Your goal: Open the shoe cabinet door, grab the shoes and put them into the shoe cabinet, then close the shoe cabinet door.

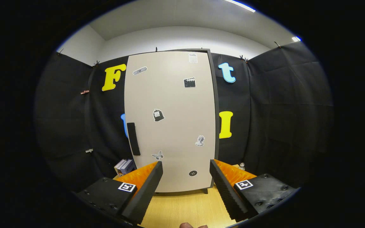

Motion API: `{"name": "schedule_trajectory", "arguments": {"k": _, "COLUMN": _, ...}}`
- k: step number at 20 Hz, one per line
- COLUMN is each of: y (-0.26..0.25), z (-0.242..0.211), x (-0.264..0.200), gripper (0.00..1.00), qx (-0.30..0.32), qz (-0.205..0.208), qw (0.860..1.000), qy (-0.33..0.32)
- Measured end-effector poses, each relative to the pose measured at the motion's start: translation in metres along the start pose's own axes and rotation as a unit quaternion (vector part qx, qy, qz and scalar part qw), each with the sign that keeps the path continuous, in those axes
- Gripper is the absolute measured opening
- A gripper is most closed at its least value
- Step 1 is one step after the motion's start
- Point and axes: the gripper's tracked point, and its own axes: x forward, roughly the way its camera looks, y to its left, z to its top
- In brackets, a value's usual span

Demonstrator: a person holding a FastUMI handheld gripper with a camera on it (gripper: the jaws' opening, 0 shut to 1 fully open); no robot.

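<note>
**Gripper facing a closed shoe cabinet, fingers spread and holding nothing**

The gripper (186, 171) is pointing straight at the tall beige shoe cabinet (171, 122), which is standing upright on the light wooden floor (185, 209) against the booth's black cloth wall (277, 114). The gripper's two fingers (150, 185) are standing wide apart with nothing between them except the lower part of the cabinet front and a strip of floor; they are not touching the cabinet, which is sitting beyond the fingertips.

The flat beige cabinet door (173, 95) is lying closed, flush with the dark frame showing along its right edge. A black vertical bar handle (133, 138) is sitting at the door's left edge, about halfway down, just above and beyond the left finger. Several small stickers are dotting the door, among them a black clapperboard sticker (189, 82) near the top right, a pale butterfly sticker (157, 155) close to the left fingertip, and a round black button sticker (193, 173) low down between the two fingers.

A small stack of books (124, 167) is resting on the floor just left of the cabinet, beside the left finger. A small bottle (241, 165) is peeking out at the cabinet's right, behind the right finger. A fingertip of the person's hand (191, 225) is showing below the gripper.
</note>
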Motion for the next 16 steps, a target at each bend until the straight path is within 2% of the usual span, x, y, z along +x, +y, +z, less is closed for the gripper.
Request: {"name": "schedule_trajectory", "arguments": {"k": 16, "y": 0.025, "z": -0.005, "x": 0.003, "gripper": 0.98, "qx": -0.006, "qz": 0.017, "qw": 1.0, "qy": 0.0}}
